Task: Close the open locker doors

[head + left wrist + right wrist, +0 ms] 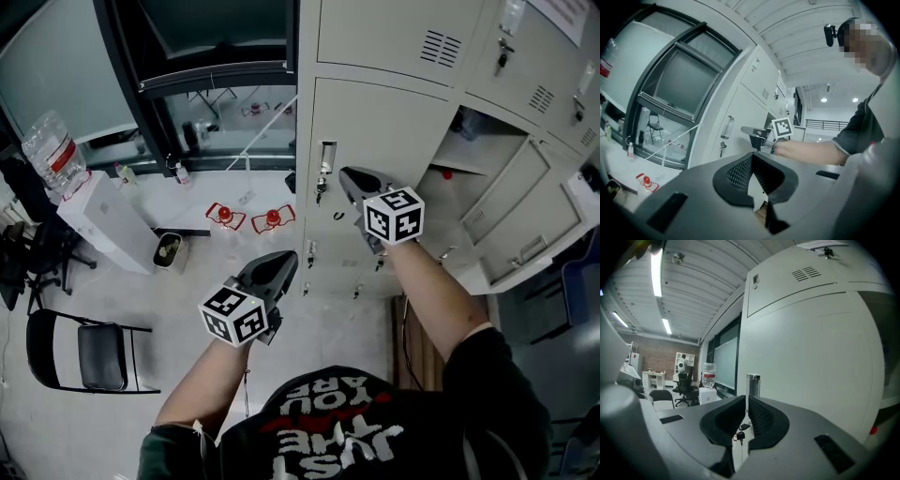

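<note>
Pale floor (pixel 178 300) and a dark-framed window wall (pixel 216 80) fill the left, where the left gripper (pixel 281 265) hangs with its jaws pinched together on nothing. Further right, the right gripper (pixel 354 178), likewise clenched and empty, points at a closed pale-grey metal locker door (pixel 389 122). The open grey metal locker door (pixel 530 216) stands swung out near the locker bank's right edge.

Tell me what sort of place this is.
Likely a locker area in an office or workshop. A bank of grey metal lockers, one door hanging open, stands beside large windows; a folding chair and a big water bottle sit nearby.
</note>
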A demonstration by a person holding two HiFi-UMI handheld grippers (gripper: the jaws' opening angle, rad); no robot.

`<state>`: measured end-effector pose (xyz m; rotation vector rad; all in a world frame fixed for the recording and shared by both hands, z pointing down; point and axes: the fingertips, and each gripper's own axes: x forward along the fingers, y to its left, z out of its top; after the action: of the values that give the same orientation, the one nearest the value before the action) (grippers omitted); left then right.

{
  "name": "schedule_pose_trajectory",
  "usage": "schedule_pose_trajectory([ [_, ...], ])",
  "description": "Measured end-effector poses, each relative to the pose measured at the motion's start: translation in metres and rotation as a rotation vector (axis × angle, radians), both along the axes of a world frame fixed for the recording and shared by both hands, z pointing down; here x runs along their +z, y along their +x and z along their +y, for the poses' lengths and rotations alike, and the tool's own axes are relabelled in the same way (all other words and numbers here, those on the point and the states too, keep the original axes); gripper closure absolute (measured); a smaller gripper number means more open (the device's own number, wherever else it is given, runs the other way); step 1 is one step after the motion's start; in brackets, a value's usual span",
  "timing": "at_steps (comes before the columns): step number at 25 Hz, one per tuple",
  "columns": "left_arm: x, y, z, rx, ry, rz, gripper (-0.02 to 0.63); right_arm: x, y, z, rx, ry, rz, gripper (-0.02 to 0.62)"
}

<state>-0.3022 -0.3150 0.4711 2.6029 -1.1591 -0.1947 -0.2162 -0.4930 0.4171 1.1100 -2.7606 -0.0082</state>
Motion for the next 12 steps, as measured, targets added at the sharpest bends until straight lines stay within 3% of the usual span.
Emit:
schedule_pose_trajectory([
  [12, -0.006, 0.045, -0.011, -0.028, 0.018, -0.018, 0.598, 0.019, 0.096, 0.075, -0.014, -0.042, -0.012, 0.551],
])
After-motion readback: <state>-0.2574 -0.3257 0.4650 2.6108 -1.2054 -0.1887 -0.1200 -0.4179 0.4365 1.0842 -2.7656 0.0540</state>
